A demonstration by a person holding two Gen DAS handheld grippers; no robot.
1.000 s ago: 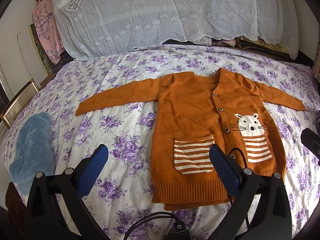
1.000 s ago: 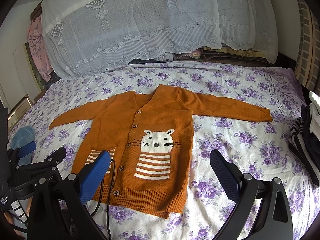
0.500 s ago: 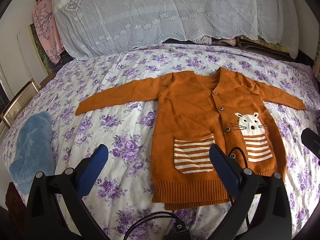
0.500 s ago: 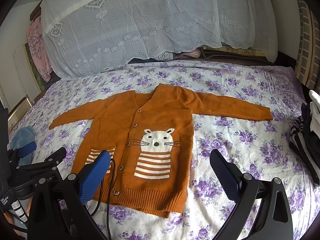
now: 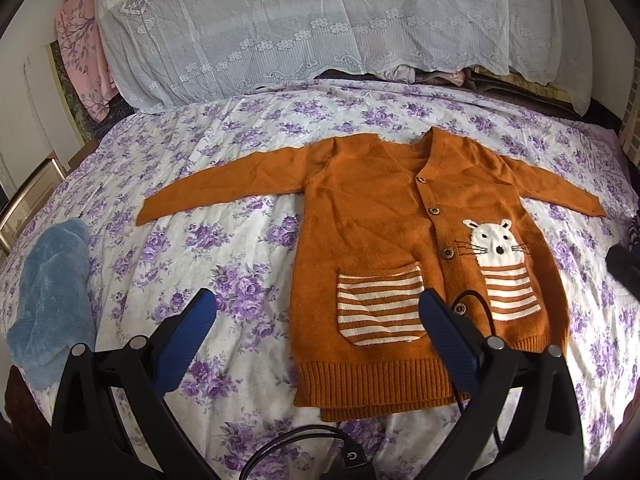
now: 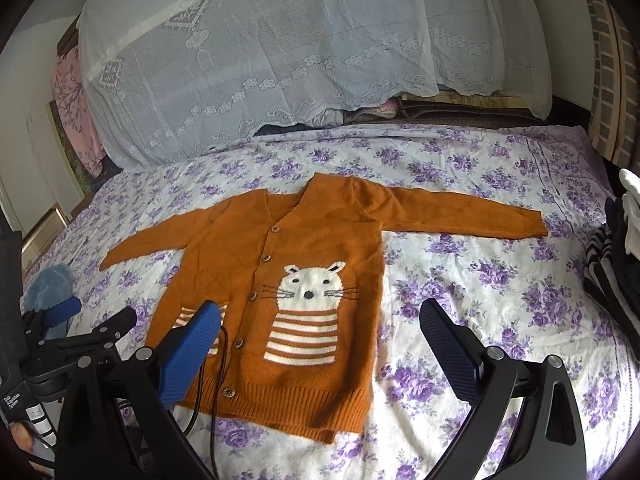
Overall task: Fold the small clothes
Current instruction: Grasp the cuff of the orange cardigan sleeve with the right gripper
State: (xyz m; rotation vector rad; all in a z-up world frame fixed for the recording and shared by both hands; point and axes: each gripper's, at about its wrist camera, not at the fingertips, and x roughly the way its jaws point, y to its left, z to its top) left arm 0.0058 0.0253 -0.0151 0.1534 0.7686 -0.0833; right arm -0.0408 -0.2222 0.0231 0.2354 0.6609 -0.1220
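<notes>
Orange cardigan spread flat, face up, on the floral bed.
Sleeves point to 9 and 3 o'clock; white cat face, striped pockets, buttoned front. Left hand-held gripper and right hand-held gripper gape wide, empty.

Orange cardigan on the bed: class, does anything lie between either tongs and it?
Nothing visible does. The orange cardigan lies flat and uncovered; left tongs and right tongs are open above its hem. Only a thin black cable crosses it.

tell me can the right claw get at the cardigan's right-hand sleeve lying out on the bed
Probably yes: the right claw is open, and the orange knitted cardigan's outstretched sleeve lies flat on the purple floral bedsheet with nothing on it or between.
</notes>
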